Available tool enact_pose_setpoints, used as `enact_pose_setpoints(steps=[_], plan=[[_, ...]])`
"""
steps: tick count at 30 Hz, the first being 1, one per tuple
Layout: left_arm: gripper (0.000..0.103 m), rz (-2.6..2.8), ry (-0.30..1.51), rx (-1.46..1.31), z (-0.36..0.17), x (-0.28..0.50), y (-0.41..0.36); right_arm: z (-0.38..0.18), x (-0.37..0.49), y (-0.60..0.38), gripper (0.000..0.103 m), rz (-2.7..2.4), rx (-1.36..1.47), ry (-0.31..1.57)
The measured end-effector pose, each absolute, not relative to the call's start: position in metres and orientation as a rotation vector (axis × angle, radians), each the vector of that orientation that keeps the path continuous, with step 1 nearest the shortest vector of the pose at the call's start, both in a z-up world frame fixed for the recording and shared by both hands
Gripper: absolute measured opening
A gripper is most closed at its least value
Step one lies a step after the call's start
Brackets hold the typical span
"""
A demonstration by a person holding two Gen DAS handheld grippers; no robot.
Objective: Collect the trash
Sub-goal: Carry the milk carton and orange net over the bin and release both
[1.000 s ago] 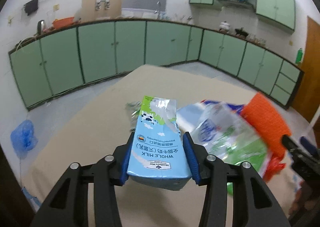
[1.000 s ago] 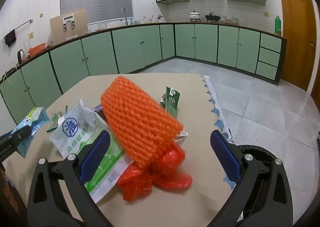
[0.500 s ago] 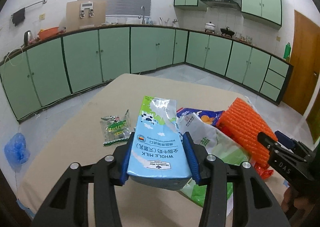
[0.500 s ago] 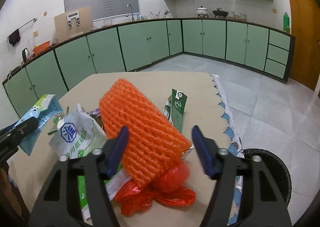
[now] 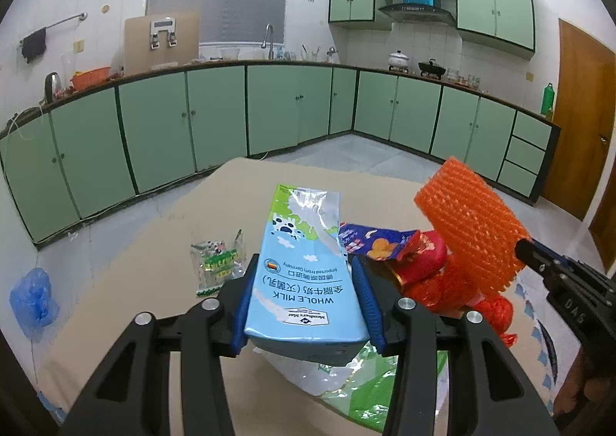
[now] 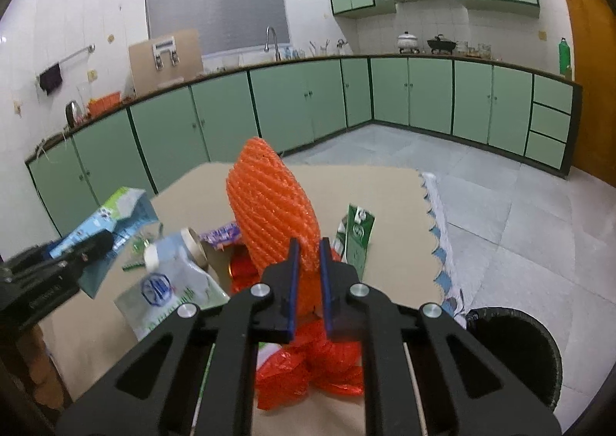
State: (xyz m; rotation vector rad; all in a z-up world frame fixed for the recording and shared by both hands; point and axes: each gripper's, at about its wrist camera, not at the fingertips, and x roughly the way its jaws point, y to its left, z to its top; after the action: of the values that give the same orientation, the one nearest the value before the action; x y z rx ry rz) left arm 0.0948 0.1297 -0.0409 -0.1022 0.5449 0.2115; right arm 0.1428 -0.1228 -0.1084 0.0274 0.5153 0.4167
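Note:
My left gripper (image 5: 304,274) is shut on a blue and white whole milk carton (image 5: 304,266) and holds it above the tan table (image 5: 246,197). The carton also shows at the left of the right wrist view (image 6: 111,216). My right gripper (image 6: 307,255) is shut on an orange foam net sleeve (image 6: 275,205), lifted over a red plastic bag (image 6: 315,366). The sleeve shows at the right of the left wrist view (image 5: 471,220). A black trash bin (image 6: 516,351) stands on the floor at the table's right edge.
On the table lie a white and green plastic bag (image 6: 169,289), a small green carton (image 6: 356,236), a red snack wrapper (image 5: 379,243) and a clear green wrapper (image 5: 217,263). Green cabinets (image 5: 215,116) line the walls. A blue bag (image 5: 32,297) lies on the floor.
My right gripper has closed on the orange net sleeve and raised it upright. My left gripper still holds the milk carton and has turned rightward.

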Motion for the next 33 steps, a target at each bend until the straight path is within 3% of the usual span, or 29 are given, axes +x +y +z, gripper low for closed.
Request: enact_pose_setpoints(steps=[14,33], plan=[[0.047,0.086,0.502,-0.086,-0.019,0.098,0.088,-0.067,0.113,-0.17,0.009,0.328,0.063,0.419],[0.047,-0.254,0.532,-0.044,-0.024,0.116,-0.051,-0.079,0.072,-0.286,0.009,0.02,0.074,0.458]])
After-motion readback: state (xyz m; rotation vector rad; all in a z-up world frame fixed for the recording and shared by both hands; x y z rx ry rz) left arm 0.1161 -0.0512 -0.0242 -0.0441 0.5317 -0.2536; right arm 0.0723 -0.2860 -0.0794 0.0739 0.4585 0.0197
